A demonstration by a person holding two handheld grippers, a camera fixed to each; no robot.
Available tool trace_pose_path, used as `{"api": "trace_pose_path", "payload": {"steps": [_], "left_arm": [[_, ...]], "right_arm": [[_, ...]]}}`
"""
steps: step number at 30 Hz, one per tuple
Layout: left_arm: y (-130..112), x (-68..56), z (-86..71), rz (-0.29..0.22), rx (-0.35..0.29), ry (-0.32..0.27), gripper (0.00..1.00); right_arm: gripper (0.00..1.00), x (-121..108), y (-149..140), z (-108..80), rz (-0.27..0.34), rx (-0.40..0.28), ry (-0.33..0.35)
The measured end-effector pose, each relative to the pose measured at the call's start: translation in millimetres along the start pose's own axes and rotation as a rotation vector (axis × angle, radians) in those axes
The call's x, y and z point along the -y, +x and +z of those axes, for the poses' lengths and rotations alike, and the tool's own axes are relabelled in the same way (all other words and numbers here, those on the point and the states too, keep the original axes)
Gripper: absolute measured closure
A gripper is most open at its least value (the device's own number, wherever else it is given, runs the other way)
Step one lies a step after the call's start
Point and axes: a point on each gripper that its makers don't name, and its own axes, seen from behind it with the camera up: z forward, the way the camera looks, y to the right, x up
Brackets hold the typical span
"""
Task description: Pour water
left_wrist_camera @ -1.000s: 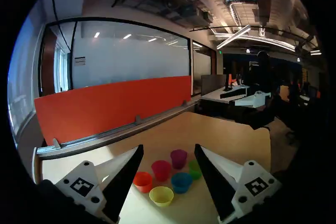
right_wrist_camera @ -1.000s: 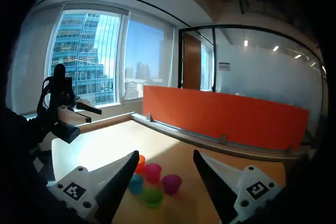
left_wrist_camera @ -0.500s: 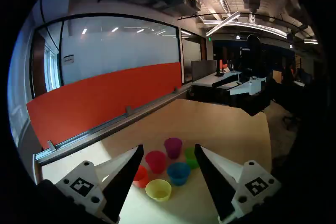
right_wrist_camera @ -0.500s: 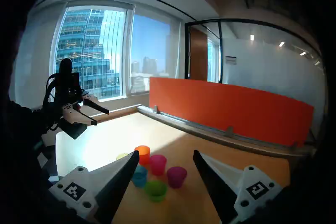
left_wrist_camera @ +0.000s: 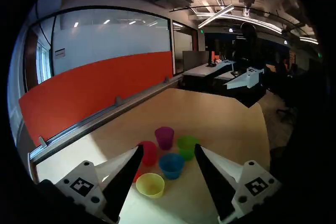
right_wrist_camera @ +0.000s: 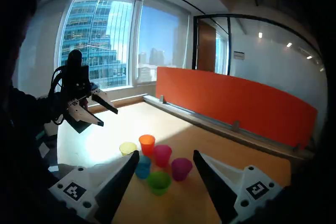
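In the left gripper view, the left gripper hangs above the wooden bench with its fingers spread wide and nothing held between them. A cluster of small plastic cups stands on the bench, framed in the gap. The purple cup is just beyond the fingertips and the green cup is close to the tip of the right finger. The blue cup stands in the middle of the gap. The yellow cup is nearest the camera, beside the left finger. The pink cup is partly hidden by the tip of the left finger. An orange partition runs along the bench edge far beyond the left finger.

In the right gripper view, the right gripper is likewise spread and holds nothing. The pink, purple, blue and green cups sit in the gap, the green one nearest. The orange cup stands just past the left fingertip, with the yellow cup further left. Well off to the left, the left gripper is held above the bench, its fingers apart.
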Motion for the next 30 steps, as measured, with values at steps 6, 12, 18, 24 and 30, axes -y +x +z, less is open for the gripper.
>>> {"api": "trace_pose_path", "payload": {"steps": [6, 12, 18, 24, 30], "left_arm": [[-13, -2.0, 8.9, 0.012, 0.030, -0.018, 0.10], [-25, -4.9, 16.3, 0.024, 0.060, -0.035, 0.10], [-36, -8.6, 24.0, 0.028, 0.081, -0.052, 0.10], [-46, -10.3, 30.5, 0.022, 0.097, -0.064, 0.10], [-50, -10.6, 33.6, 0.022, 0.104, -0.069, 0.10]], "right_arm": [[0.01, 2, -10, 6.7, -0.009, 0.018, 0.017], [0.01, 3, -20, 14.9, -0.008, 0.028, 0.029], [0.01, 0, -27, 22.0, -0.002, 0.036, 0.035], [0.01, -3, -33, 25.2, 0.000, 0.044, 0.033], [0.01, -4, -38, 26.5, -0.002, 0.053, 0.033]]}}
